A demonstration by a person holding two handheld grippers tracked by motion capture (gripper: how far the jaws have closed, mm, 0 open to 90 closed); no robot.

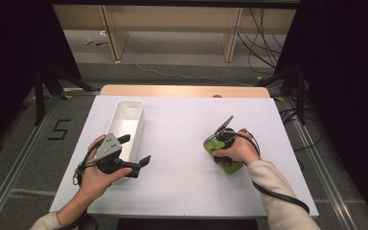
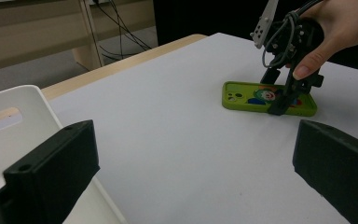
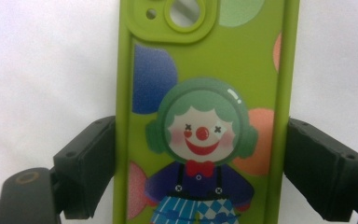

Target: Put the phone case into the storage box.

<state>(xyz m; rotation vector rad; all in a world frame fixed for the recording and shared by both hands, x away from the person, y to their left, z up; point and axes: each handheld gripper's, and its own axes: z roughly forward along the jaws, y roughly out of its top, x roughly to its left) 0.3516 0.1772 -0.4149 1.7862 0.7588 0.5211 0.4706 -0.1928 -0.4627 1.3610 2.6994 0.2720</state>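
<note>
A green phone case [image 3: 205, 70] printed with a clown lies flat, back up, on the white table [image 1: 182, 143], right of centre. My right gripper [image 3: 200, 163] points down over it, one black jaw against each long edge with no gap showing. From the left gripper view, that right gripper [image 2: 279, 100] stands on the case [image 2: 242, 95] with a hand around it. My left gripper [image 1: 135, 150] is held above the table's left side, open and holding nothing, next to a white bin [image 1: 127, 122].
The white bin [image 2: 23, 100] is oblong, has a handle slot and looks empty. A wooden table edge [image 1: 182, 91] runs along the back. Cables and wooden furniture legs lie on the floor beyond. Dark stands flank both sides.
</note>
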